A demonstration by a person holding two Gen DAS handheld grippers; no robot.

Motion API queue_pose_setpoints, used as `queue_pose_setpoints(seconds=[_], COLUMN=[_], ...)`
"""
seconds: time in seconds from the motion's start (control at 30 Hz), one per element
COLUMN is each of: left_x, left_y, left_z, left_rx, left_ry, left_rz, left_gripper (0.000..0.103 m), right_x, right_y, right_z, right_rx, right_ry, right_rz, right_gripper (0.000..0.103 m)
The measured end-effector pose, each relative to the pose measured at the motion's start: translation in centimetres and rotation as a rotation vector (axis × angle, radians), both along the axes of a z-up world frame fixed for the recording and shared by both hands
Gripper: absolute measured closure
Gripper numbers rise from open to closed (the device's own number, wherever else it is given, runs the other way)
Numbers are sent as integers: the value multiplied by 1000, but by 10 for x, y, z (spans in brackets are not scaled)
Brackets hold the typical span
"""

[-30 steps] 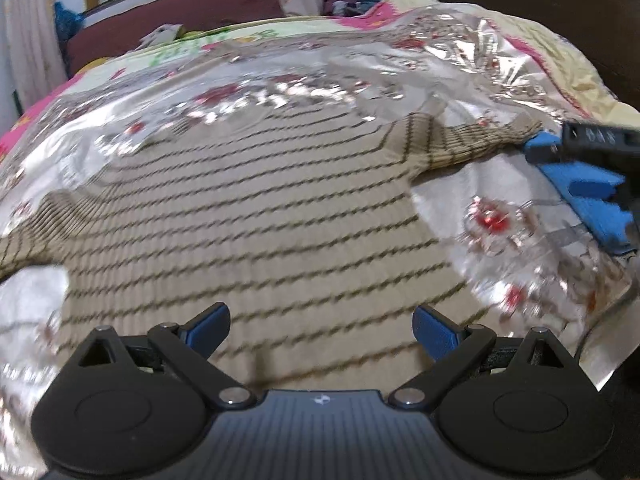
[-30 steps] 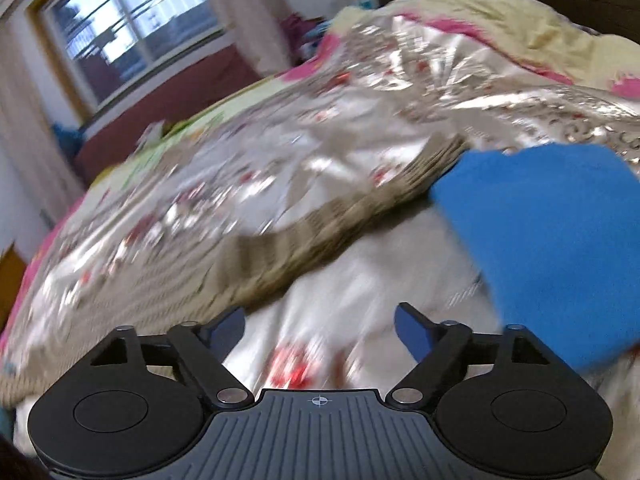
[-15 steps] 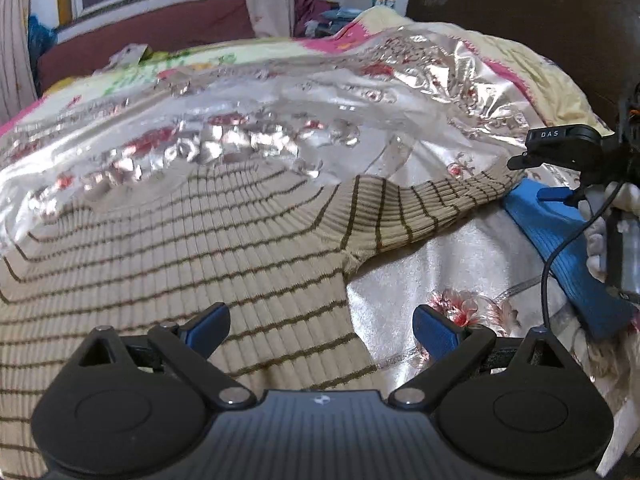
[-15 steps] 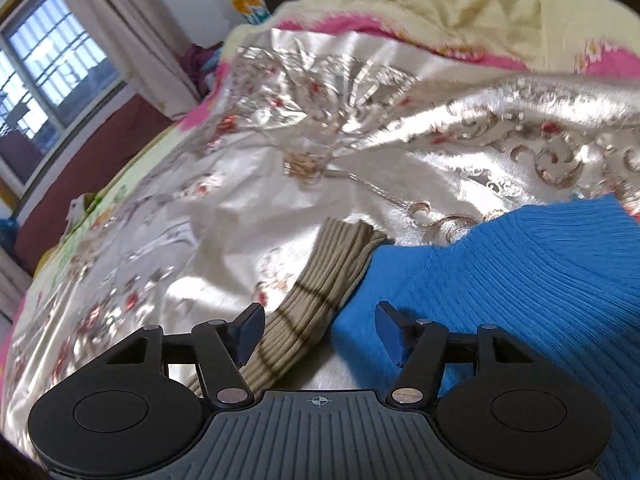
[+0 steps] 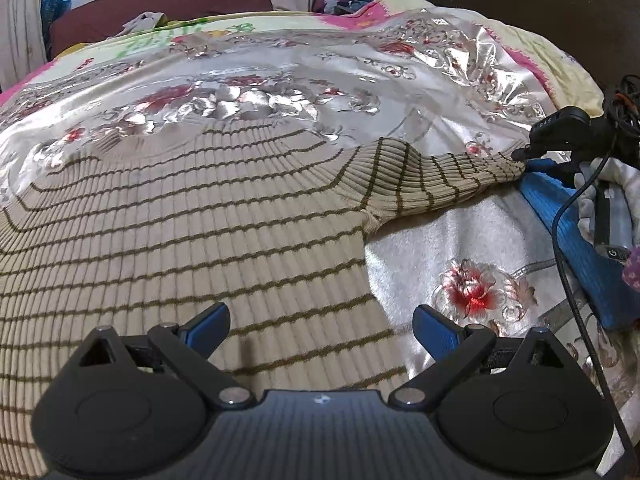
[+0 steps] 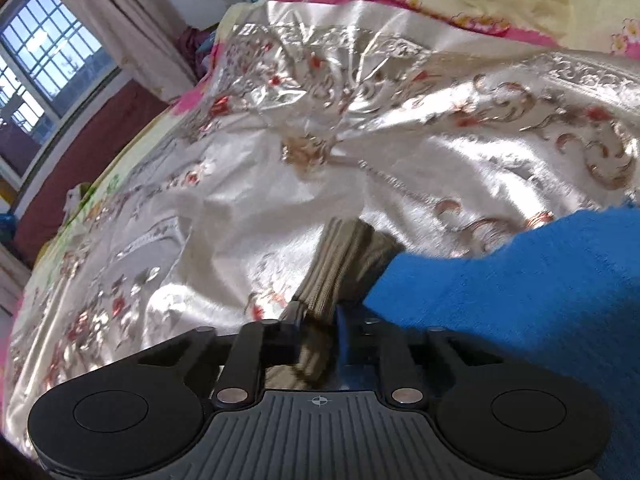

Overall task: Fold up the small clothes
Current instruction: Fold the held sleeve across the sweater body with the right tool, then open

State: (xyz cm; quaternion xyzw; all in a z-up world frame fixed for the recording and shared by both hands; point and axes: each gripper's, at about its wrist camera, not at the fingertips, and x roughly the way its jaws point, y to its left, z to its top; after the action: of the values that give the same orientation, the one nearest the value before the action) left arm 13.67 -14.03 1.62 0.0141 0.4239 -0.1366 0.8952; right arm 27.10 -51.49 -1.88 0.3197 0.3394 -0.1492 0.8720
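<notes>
Right gripper (image 6: pixel 318 320), jaws just closed, clamps the striped sweater's (image 5: pixel 180 220) sleeve cuff (image 6: pixel 344 256) beside a blue garment (image 6: pixel 520 300) (sleeve runs toward the body), while left gripper (image 5: pixel 320 326) hovers agape over the hem.

Sweater (image 5: pixel 168 220): lies spread on the bedspread (image 5: pixel 420 240), on the bed.
Sleeve (image 5: pixel 436 184): stretches right from the sweater's body.
Cuff (image 6: pixel 340 264): between the right gripper (image 6: pixel 320 320) fingers.
Knit garment (image 6: pixel 520 300): right of the cuff, touching it.
Left gripper (image 5: pixel 320 324): over the sweater's right edge.
</notes>
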Motion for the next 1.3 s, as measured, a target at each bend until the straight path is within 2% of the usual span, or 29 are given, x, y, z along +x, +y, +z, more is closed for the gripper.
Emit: queue_pose_setpoints(seconds=[0.17, 0.3, 0.47, 0.6, 0.77, 0.97, 1.13, 1.3], left_x=[-7, -13, -26, -39, -65, -81, -86, -87], left_y=[20, 46, 86, 129, 188, 236, 259, 271], left_z=[2, 2, 8, 12, 3, -8, -14, -17], left_rx=[-5, -22, -33, -28, -59, -133, -218, -266], left_ry=[-1, 2, -37, -82, -85, -75, -79, -96], left_rz=[33, 86, 178, 272, 404, 519, 555, 574], left_gripper=[1, 1, 1, 1, 1, 1, 1, 1], right_x=[-13, -19, -18, -14, -11, -9, -3, 10], right_y=[14, 49, 130, 210, 314, 411, 460, 474], right_z=[19, 54, 96, 112, 108, 90, 78, 77], right_rx=[23, 32, 55, 58, 54, 41, 11, 34], right_ry=[-92, -183, -265, -272, -228, -163, -132, -153], right_rz=[54, 158, 358, 523, 690, 812, 832, 748], right_gripper=[92, 93, 93, 94, 95, 95, 95, 95])
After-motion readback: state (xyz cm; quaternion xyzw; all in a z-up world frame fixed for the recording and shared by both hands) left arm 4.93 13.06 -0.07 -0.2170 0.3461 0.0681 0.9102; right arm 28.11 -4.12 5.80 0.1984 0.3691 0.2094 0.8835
